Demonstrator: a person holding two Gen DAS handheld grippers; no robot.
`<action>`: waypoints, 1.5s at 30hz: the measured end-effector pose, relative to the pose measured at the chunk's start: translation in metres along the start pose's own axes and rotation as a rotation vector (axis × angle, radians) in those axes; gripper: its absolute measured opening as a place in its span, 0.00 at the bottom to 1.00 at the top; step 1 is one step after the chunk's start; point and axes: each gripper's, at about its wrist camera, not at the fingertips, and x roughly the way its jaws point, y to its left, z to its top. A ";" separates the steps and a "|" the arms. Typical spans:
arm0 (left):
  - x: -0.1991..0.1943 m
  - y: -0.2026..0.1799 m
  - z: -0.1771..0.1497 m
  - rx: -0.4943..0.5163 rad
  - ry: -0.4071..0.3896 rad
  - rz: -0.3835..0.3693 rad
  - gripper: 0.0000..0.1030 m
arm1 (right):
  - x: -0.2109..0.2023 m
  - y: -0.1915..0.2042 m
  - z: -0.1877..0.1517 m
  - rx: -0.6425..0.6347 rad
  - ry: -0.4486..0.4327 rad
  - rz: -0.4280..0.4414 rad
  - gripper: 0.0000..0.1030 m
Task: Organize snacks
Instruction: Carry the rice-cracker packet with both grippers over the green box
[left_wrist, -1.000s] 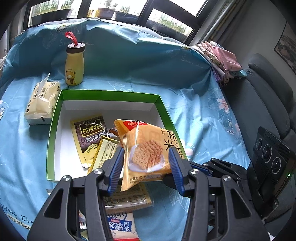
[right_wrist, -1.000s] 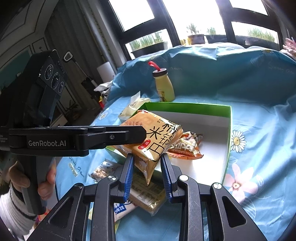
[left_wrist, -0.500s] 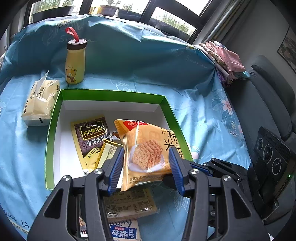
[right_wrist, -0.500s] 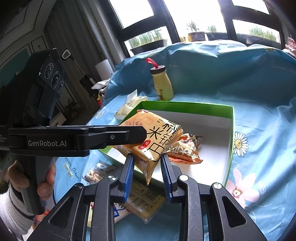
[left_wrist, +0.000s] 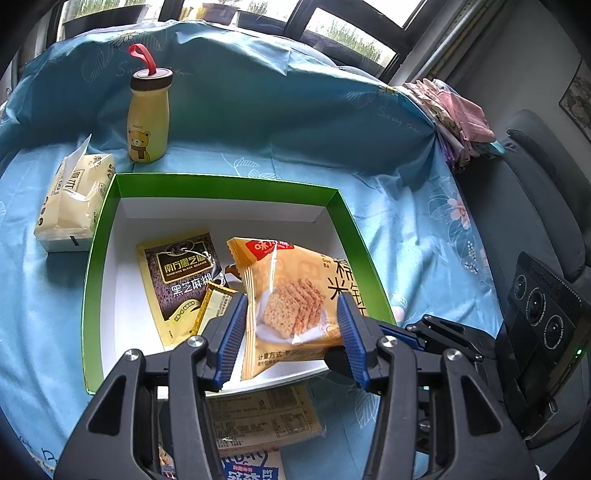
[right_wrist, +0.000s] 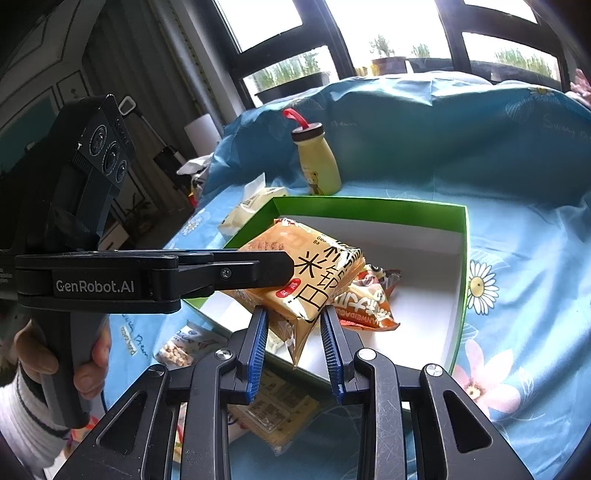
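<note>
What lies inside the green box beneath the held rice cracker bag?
Under the rice cracker bag: a black sesame packet, a gold sachet and an orange packet on the green box floor. Their overlapped parts are hidden.

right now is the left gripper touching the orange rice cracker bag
Touching. The right wrist view shows the left gripper pressed against the orange rice cracker bag, which hangs above the green box.

Printed in white on the side of the left tool (right_wrist: 284, 273): "GenRobot.AI". On the dark sachet (left_wrist: 179, 280) in the green box (left_wrist: 221, 186): "南方黑芝麻", "NANFANG BLACK SESAME" and "黑芝麻糊". On the orange cracker packet (left_wrist: 295, 299): "Guo Ba", large black characters "糯米锅巴", only partly legible, and "计量方式" along the lower edge. Upside down on the orange-red packet (right_wrist: 365, 306) behind: letters like "NANWEIDAO", uncertain. On the blue cloth (left_wrist: 332, 122): faint cursive script, not readable.
</note>
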 end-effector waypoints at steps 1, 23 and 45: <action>0.001 0.001 0.001 -0.001 0.002 0.000 0.47 | 0.001 -0.001 0.000 0.001 0.001 0.000 0.30; 0.024 0.015 0.004 -0.031 0.038 -0.002 0.47 | 0.023 -0.015 0.002 0.020 0.049 -0.005 0.30; 0.037 0.033 0.005 -0.091 0.072 -0.019 0.53 | 0.040 -0.021 0.008 0.024 0.086 -0.026 0.30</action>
